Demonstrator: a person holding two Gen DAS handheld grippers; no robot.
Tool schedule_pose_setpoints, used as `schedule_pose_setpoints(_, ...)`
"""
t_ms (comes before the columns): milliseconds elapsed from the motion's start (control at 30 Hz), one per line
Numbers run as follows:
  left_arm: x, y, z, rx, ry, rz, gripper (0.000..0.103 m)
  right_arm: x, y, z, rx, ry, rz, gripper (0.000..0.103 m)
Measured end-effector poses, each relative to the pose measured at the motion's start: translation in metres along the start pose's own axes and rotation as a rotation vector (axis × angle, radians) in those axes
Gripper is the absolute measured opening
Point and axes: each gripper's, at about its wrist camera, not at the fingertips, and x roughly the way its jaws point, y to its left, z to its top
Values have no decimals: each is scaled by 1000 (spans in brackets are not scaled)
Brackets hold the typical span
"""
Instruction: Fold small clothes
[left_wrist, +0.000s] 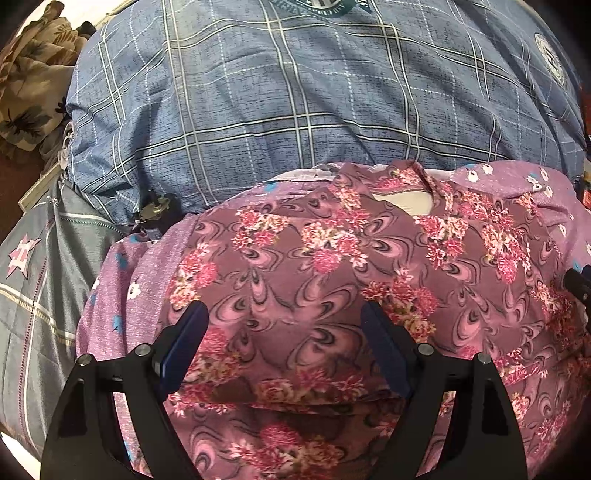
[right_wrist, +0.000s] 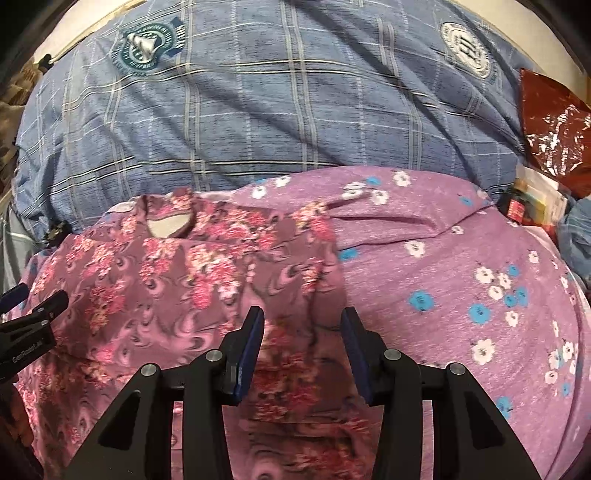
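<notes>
A small pink floral garment (left_wrist: 295, 258) (right_wrist: 166, 280) lies spread on a purple flowered cloth (right_wrist: 443, 258) (left_wrist: 110, 295), with its neck opening (left_wrist: 402, 201) (right_wrist: 170, 225) at the far side. My left gripper (left_wrist: 284, 308) hovers over the middle of the garment with its jaws wide open and nothing gripped. My right gripper (right_wrist: 303, 312) hangs over the garment's right edge, jaws partly apart, with the fabric lying below them and not pinched. The left gripper's fingers (right_wrist: 33, 306) show at the left edge of the right wrist view.
A blue plaid blanket (left_wrist: 277, 110) (right_wrist: 258, 110) bulges just beyond the garment. A red plastic bag (right_wrist: 550, 129) and small packets (right_wrist: 532, 199) lie at the right. A leaf-patterned cloth (left_wrist: 33, 74) and a grey quilt with a star (left_wrist: 37, 277) sit at the left.
</notes>
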Motion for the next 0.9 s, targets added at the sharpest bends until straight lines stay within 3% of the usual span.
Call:
schedule_pose_setpoints(667,5,-38,-4,76,3,-7,85,-13,-64,4,69,-58,-82,45)
schedule_pose_setpoints(900,5,-47,-5,83,3,-21,85,-29,-56,4,33,-125,-11,45)
